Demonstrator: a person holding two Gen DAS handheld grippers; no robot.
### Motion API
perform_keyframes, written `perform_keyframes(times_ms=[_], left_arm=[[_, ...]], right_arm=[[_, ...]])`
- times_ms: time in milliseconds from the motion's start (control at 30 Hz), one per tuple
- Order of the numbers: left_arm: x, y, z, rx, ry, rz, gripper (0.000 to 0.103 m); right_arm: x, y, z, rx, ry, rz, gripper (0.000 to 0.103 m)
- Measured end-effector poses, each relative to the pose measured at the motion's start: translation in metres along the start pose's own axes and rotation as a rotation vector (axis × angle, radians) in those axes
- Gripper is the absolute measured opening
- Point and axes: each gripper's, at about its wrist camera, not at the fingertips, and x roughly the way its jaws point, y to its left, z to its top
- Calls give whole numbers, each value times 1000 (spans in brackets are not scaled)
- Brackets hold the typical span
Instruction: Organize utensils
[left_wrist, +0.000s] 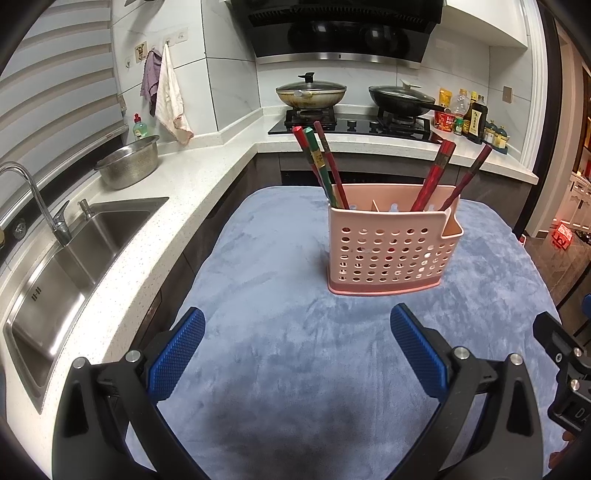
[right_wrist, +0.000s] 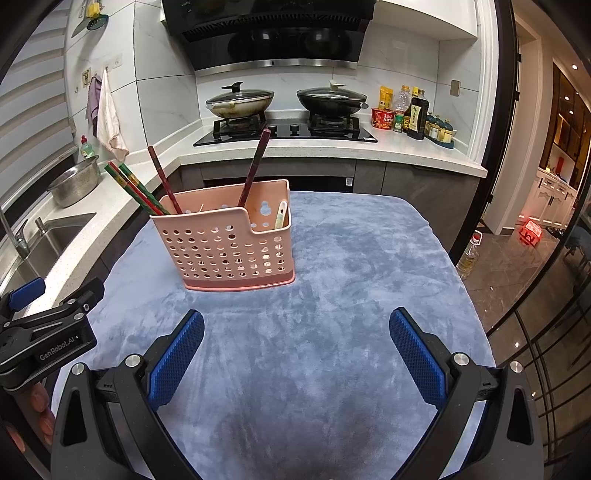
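The left tool is hovering low over the near part of the bench, released, its blue fingers spread wide with nothing between them. It is pointing toward the far edge, level with the blanket. The right tool is hovering beside it in the same pose, likewise released and carrying nothing, its fingers wide apart; its black body is showing at the right edge of the left wrist view.

A grey-blue blanket is covering the bench. To the left a white counter is running along the wall, holding a steel sink with a tap and a steel colander. Towels are hanging on the tiled wall. Past the far edge a stove is carrying two lidded pans, with bottles at its right.

The pink holder is standing upright near the far edge of the bench, its long side facing the tools. At its left end red and green chopsticks are leaning up and to the left. Nearer its right end dark red chopsticks are leaning up and to the right. In the right wrist view a pale spoon is sitting in the low right-hand compartment, handle up.
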Motion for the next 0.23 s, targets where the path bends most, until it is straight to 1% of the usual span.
perform_keyframes(times_ms=[233], left_arm=[[1, 1, 0, -1, -4, 0, 96]], right_arm=[[0, 2, 1, -13, -2, -19, 97]])
